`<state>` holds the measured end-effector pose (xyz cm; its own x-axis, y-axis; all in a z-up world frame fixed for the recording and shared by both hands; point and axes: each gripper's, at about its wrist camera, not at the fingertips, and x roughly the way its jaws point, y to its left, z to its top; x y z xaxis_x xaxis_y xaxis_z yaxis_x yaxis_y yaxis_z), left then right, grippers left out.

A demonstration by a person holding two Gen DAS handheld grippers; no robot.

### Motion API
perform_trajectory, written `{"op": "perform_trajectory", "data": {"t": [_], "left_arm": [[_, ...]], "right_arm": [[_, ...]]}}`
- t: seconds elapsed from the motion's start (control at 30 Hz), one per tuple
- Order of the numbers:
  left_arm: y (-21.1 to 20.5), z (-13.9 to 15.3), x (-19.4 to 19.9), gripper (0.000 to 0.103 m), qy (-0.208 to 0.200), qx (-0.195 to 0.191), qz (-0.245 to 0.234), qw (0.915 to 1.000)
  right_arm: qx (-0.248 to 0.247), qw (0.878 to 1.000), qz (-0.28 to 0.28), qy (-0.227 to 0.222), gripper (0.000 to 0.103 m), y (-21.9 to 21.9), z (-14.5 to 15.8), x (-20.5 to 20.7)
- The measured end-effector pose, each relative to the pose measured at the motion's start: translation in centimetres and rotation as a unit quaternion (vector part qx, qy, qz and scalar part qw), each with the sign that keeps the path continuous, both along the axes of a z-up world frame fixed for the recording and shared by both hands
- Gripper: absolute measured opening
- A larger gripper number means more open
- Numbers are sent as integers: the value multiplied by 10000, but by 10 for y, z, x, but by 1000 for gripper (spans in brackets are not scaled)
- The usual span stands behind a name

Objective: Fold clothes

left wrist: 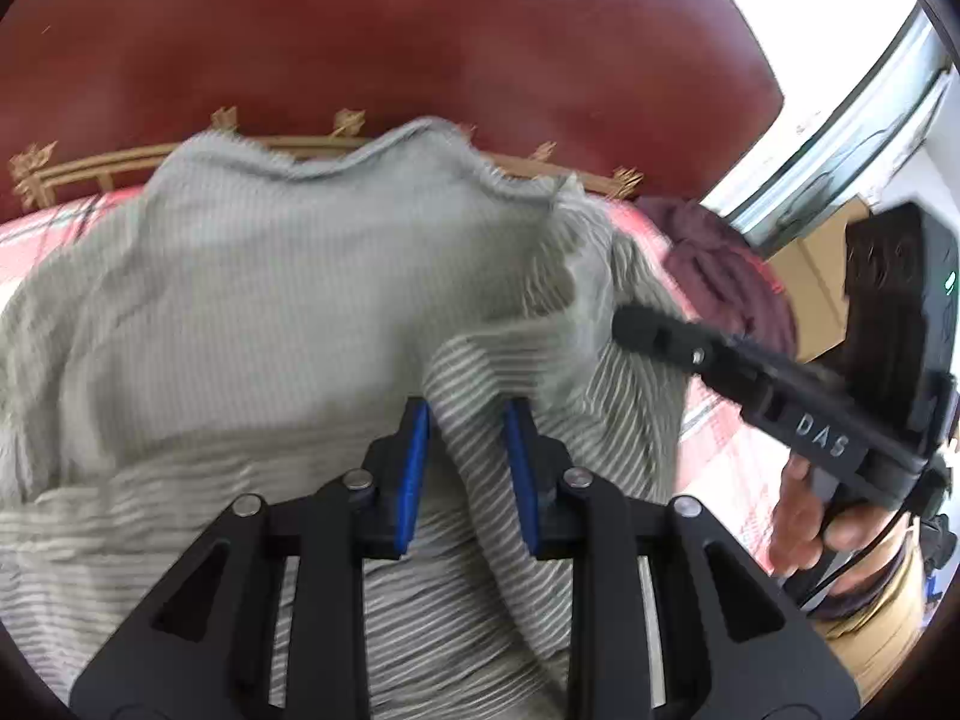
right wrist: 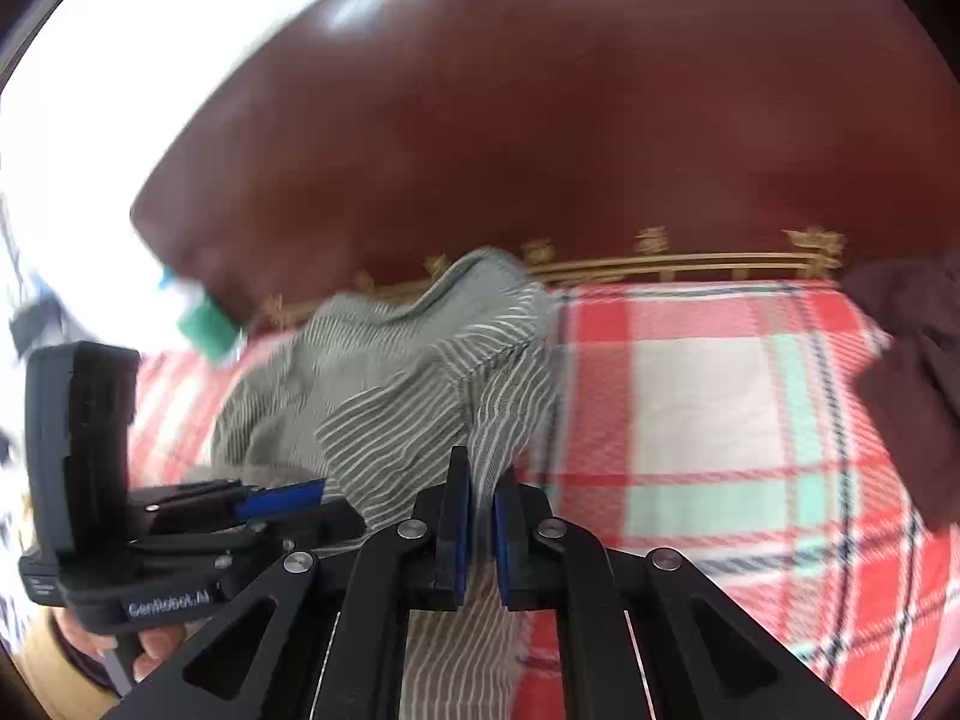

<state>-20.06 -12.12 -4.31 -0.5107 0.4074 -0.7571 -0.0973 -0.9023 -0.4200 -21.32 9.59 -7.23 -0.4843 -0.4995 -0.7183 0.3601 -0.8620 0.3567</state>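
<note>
Though blurred at the edges, looms largest behind everything: dark red padded headboard (left wrist: 420, 30), edged below with a gold rail (right wrist: 690, 264). Beneath it, a red, white and green checked bedspread (right wrist: 690, 396), bare on its right part in the right wrist view. Heaped across the rest, a grey striped shirt (left wrist: 270, 300), crumpled and raised into folds, its far edge up against the gold rail. Beside the shirt at the bedspread's far right corner, a dark purple garment (left wrist: 720, 264), bunched and apart from both claws.

Nearer and smaller: left gripper (left wrist: 467, 420), angled downward, blue pads (left wrist: 414, 468) drawn partway together with a raised ridge of striped cloth filling the gap and pinched from both sides. Right gripper (right wrist: 480, 480) likewise tilted down, closed almost fully, a thin fold of the same shirt nipped at the cloth's right border. Seen from the left wrist, fingertips sunk into the shirt's right side, handle gripped by a hand (left wrist: 804, 516).
</note>
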Motion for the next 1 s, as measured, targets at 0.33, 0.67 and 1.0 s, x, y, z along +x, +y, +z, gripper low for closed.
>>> {"op": "perform_trajectory", "data": {"t": [0.33, 0.67, 1.0], "left_arm": [[5, -9, 1, 29, 21, -179, 155, 9997], [5, 10, 40, 29, 418, -440, -74, 9981], [-51, 19, 136, 31, 453, -485, 488, 9966]], "right_arm": [[88, 9997, 12, 237, 16, 16, 3, 17], [1271, 9726, 1811, 718, 26, -41, -7, 91], [1491, 9734, 1631, 599, 32, -51, -17, 90]]}}
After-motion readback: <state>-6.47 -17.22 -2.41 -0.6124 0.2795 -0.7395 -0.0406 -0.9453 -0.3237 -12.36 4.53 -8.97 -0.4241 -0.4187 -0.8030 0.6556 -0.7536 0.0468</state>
